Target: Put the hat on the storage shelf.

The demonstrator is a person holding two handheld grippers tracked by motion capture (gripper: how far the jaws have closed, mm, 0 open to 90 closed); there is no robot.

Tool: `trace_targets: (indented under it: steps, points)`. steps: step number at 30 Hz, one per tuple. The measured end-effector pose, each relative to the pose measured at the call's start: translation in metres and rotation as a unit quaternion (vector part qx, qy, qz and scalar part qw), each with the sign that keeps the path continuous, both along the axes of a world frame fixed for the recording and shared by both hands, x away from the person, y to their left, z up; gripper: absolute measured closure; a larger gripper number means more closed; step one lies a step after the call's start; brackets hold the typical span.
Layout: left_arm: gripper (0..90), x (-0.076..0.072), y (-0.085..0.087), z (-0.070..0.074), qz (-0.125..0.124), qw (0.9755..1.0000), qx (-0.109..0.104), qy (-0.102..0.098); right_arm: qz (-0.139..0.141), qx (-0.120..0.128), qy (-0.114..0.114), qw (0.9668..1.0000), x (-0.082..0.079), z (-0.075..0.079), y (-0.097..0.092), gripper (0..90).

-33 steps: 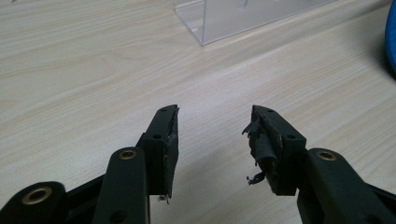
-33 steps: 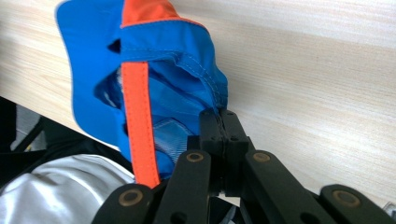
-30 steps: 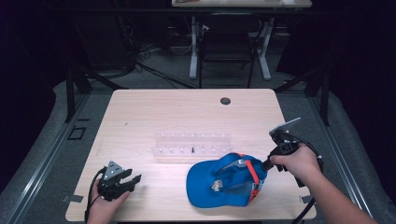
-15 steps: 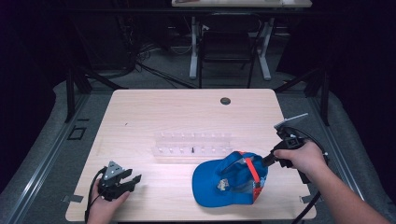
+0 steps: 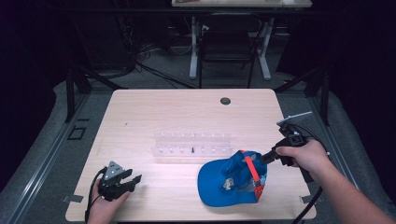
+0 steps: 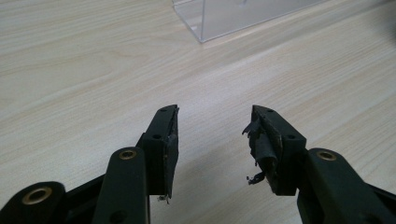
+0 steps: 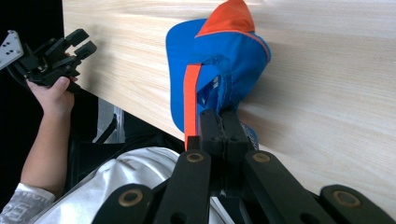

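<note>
A blue cap (image 5: 229, 179) with an orange strap (image 5: 252, 169) lies upside down at the front right of the wooden table (image 5: 187, 109). My right gripper (image 5: 265, 159) is shut on the cap's back edge beside the strap, lifting that edge slightly. In the right gripper view the closed jaws (image 7: 223, 122) pinch the blue fabric of the cap (image 7: 224, 51) next to the orange strap (image 7: 191, 98). My left gripper (image 5: 133, 179) rests at the front left corner, open, with bare wood between its fingers (image 6: 212, 140).
A clear plastic rack (image 5: 194, 144) with small compartments stands mid-table, just behind the cap; its corner (image 6: 233, 16) lies ahead of the left gripper. A dark round grommet (image 5: 225, 101) sits near the far edge. A chair (image 5: 229, 46) stands beyond the table.
My right gripper has drawn the cap to the right and raised its gripped edge a little. The left gripper has stayed where it was.
</note>
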State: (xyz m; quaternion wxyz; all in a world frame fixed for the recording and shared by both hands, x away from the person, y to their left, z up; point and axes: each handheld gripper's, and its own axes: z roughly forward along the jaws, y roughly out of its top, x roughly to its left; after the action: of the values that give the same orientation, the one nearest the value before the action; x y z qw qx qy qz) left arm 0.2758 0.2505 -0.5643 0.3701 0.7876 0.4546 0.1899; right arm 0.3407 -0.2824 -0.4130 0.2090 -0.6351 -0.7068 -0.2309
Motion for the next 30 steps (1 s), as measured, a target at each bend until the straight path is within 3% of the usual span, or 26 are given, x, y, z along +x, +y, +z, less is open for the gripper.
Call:
trace_targets:
  steps: [6, 7, 10, 11, 17, 20, 30]
  points:
    - [52.5, 0.000, 0.000, 0.000, 0.001, 1.0000, -0.001, 0.000, 0.009, 0.012, -0.002, 0.9999, 0.000, 0.009, 0.000, 90.0]
    - [52.5, 0.000, 0.000, 0.000, 0.001, 1.0000, -0.001, 0.000, -0.002, 0.014, -0.006, 0.9999, -0.001, 0.009, 0.001, 90.0]
    - [52.4, 0.000, 0.000, 0.000, 0.000, 1.0000, 0.001, 0.000, 0.011, 0.022, -0.006, 0.9997, 0.000, 0.015, 0.001, 90.0]
    - [52.5, 0.000, 0.000, 0.000, 0.000, 1.0000, 0.001, 0.000, -0.001, 0.027, -0.010, 0.9996, -0.001, 0.016, 0.002, 90.0]
    - [52.5, 0.000, 0.000, 0.000, 0.000, 1.0000, 0.001, 0.000, 0.004, 0.048, -0.022, 0.9986, -0.002, 0.030, 0.003, 90.0]
    - [52.5, 0.000, -0.001, -0.001, -0.001, 1.0000, 0.002, 0.000, 0.002, 0.069, -0.038, 0.9969, -0.004, 0.037, 0.005, 90.0]
    - [52.5, 0.000, -0.002, -0.001, -0.001, 1.0000, 0.003, 0.002, 0.019, 0.116, -0.062, 0.9912, -0.004, 0.054, 0.009, 90.0]
